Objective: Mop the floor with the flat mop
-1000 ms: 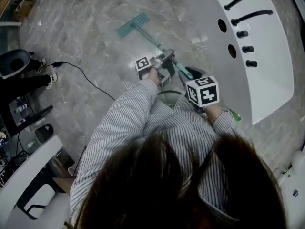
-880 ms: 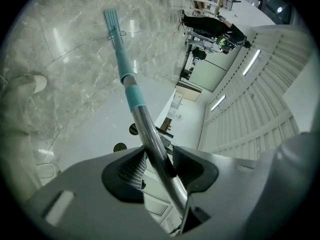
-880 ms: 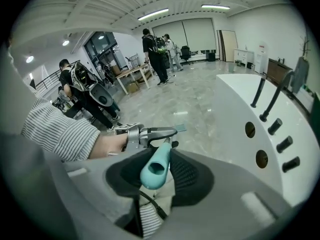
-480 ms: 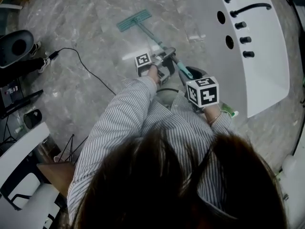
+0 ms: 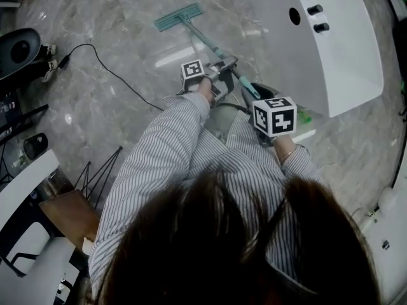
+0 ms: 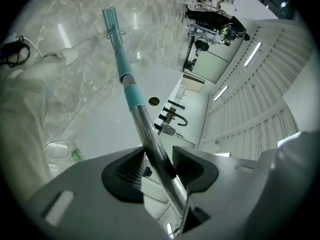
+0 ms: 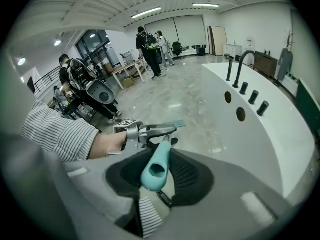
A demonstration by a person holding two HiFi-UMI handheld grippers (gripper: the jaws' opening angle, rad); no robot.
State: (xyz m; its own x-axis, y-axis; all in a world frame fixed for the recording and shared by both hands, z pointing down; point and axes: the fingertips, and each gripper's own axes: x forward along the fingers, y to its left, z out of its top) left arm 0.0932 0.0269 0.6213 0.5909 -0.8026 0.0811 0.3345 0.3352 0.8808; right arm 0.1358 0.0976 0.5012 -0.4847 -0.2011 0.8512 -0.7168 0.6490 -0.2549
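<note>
Left hand-held gripper (image 6: pixel 157 161): jaws clamped on the bare metal shaft of the flat mop (image 6: pixel 131 91), below its teal sleeve.
Right hand-held gripper (image 7: pixel 157 170): closed round the teal end grip, nearer the person's body.
Mop position: mop head (image 5: pixel 179 16) lies flat on the marble floor (image 5: pixel 114 37), ahead of the person; the shaft slants back and up to both grippers.
Risk, slipping: the smooth metal shaft may twist or slide between the left jaws if the head drags on the floor.
Risk, collision: the bathtub (image 5: pixel 346 56) stands just to the right; a wide sweep that way would knock the head against its wall.
Risk, snagging: the black cable (image 5: pixel 105 67) trails across the floor on the left and could catch the head.
Count: one flat mop, two hand-held grippers, one bathtub, one cable.
</note>
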